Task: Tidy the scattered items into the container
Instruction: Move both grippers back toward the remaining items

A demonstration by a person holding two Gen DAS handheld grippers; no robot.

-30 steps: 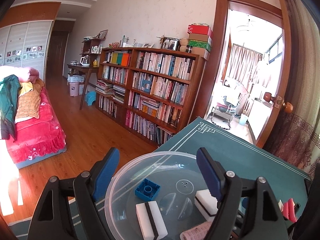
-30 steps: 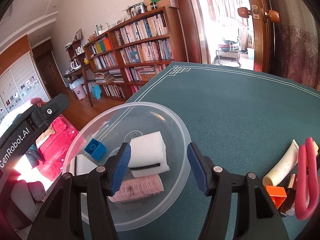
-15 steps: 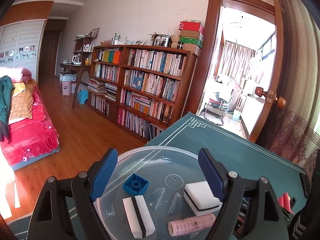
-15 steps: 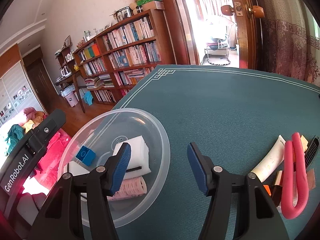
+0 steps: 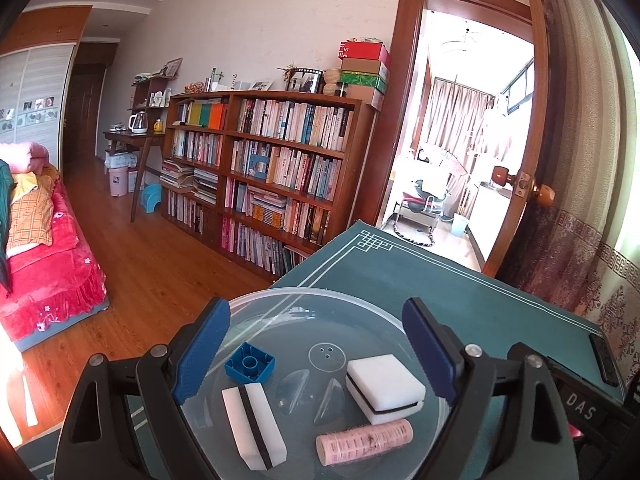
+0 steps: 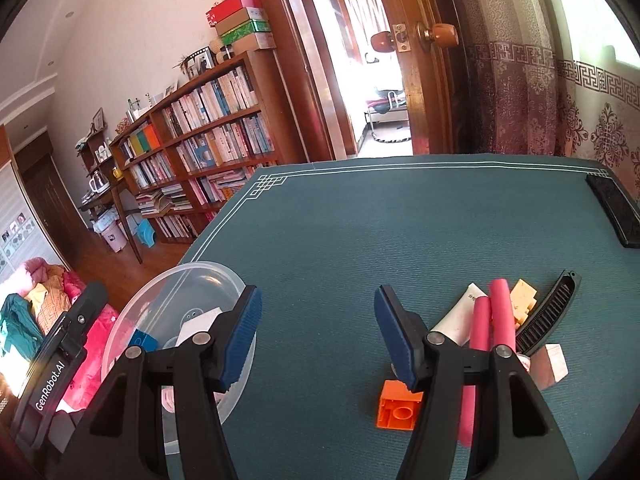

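A: What has changed? 
B: Going left to right: the left gripper, spread and empty, hangs over the clear bowl holding the blue brick, two sponges and pink roller. The right gripper, also spread and empty, has swung from bowl to pile.

A: Meaning? 
B: Probably the orange brick or pink tube goes next.
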